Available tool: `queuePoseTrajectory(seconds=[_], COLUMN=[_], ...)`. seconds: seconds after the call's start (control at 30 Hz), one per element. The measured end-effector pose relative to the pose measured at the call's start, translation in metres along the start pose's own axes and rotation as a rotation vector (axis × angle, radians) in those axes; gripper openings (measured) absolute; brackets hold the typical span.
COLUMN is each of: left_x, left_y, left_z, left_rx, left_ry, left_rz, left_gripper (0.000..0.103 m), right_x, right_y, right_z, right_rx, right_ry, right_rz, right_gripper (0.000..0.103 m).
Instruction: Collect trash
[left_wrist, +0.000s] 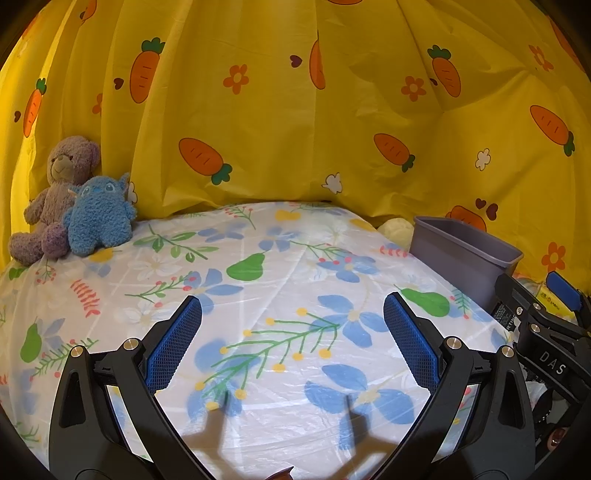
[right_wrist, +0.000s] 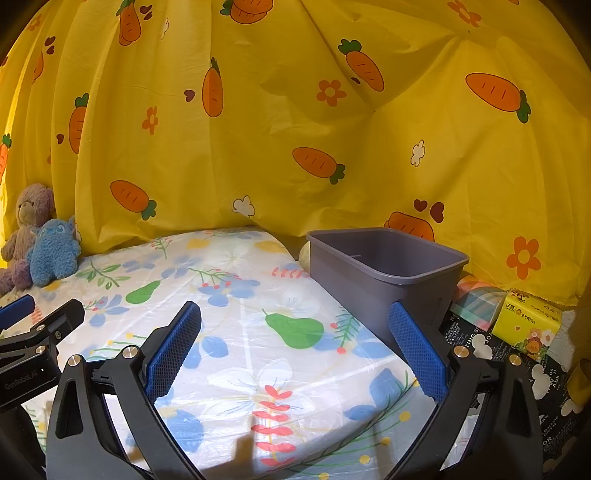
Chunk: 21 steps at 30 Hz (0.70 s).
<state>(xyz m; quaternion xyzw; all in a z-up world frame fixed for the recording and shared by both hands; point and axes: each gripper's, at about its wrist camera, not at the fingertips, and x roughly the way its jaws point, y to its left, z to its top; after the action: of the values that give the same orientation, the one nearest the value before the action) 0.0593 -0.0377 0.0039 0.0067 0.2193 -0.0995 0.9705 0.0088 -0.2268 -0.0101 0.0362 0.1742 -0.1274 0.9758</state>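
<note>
A grey plastic bin (right_wrist: 384, 266) stands at the right edge of the floral-covered surface (right_wrist: 258, 332); it also shows in the left wrist view (left_wrist: 461, 254). Its inside looks empty from here. My left gripper (left_wrist: 291, 343) is open and empty above the floral cover (left_wrist: 277, 295). My right gripper (right_wrist: 295, 347) is open and empty, its right finger just in front of the bin. The right gripper shows at the right edge of the left wrist view (left_wrist: 546, 325), the left gripper at the left edge of the right wrist view (right_wrist: 33, 332). I see no loose trash on the cover.
A purple teddy bear (left_wrist: 59, 195) and a blue plush (left_wrist: 99, 214) sit at the far left. A yellow carrot-print curtain (left_wrist: 295, 110) hangs behind. A yellow tissue pack (right_wrist: 528, 321) and a black printed sheet (right_wrist: 517, 369) lie right of the bin. A pale round object (left_wrist: 397, 229) sits behind the bin.
</note>
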Motion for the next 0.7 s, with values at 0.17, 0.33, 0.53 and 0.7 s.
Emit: queuePoseTrajectory(seconds=[0.17,0.33,0.53,0.7], left_x=[0.0001,-0.0001,-0.0005,-0.0005], left_y=[0.0,-0.0007,0.0002,-0.0002], left_z=[-0.0001,-0.0009,-0.0007,-0.0007], left_rx=[0.0,0.0,-0.001,-0.001], left_ry=[0.0,-0.002,-0.003,-0.003], left_rz=[0.0,0.003,0.0,0.002], left_gripper=[0.097,0.097,0.097,0.097], right_x=[0.0009,0.0018,0.002,0.0016], right_y=[-0.0007,-0.0008,-0.0015,-0.0019], right_z=[0.0001,-0.0007,-0.0009,-0.0017], right_rx=[0.003,0.002,0.003,0.005], right_ry=[0.003,0.007,0.008,0.007], right_rz=[-0.004,-0.003,-0.003,-0.004], right_gripper=[0.097,0.097,0.097,0.097])
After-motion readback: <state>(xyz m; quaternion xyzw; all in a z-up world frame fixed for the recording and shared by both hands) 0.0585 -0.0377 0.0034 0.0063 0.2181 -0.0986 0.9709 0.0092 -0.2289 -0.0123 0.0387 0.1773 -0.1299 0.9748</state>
